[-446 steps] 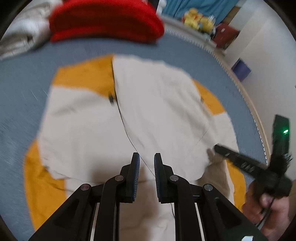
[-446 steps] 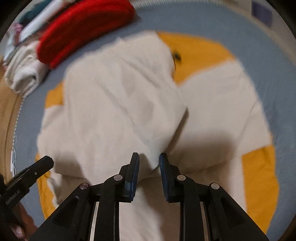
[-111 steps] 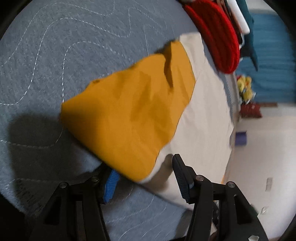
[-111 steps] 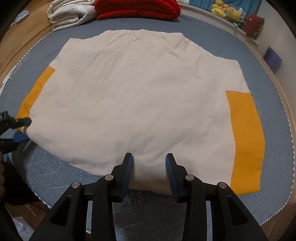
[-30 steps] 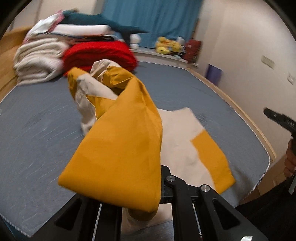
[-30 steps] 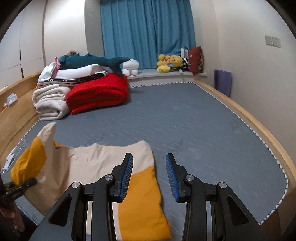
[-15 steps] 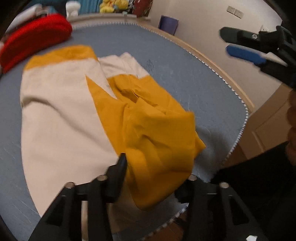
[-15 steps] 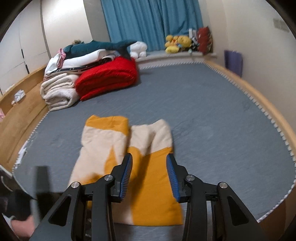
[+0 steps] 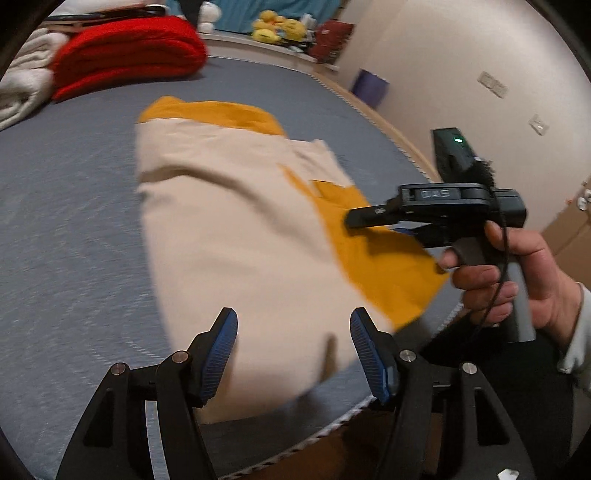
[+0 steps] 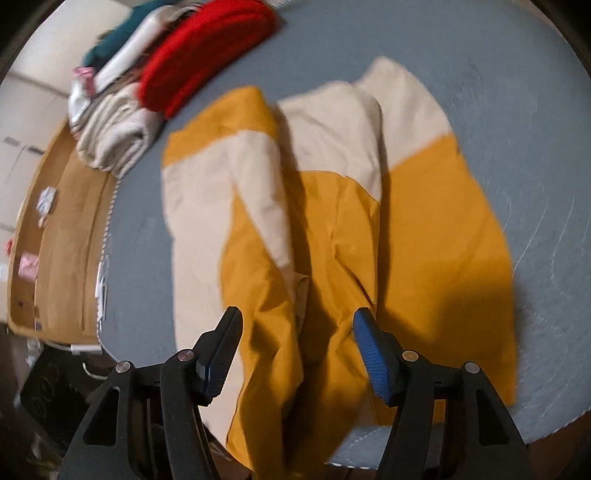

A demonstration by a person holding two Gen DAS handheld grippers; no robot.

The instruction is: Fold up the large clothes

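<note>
One large cream and mustard-yellow garment (image 9: 236, 229) lies folded lengthwise on a grey-blue quilted mat (image 9: 66, 236), its near end at the mat's front edge. From the right wrist view the garment (image 10: 332, 236) shows two cream panels towards the far end and wide yellow panels nearer, rumpled and overlapping down the middle.

Two hand-held grippers hover over its near end. The left gripper (image 9: 293, 347) has its two blue-padded fingers apart and opening, with cream cloth lying below the gap but nothing pinched. The right gripper (image 10: 297, 350) is likewise apart and opening above the yellow folds, gripping nothing. In the left view the right gripper (image 9: 380, 225) is seen side-on, carried by one hand (image 9: 517, 277) with a pale sleeve cuff.

At the mat's far end sits one folded red blanket (image 9: 125, 51), beside one folded white blanket (image 9: 18, 92). Several yellow plush toys (image 9: 277, 31) line a ledge beyond.
</note>
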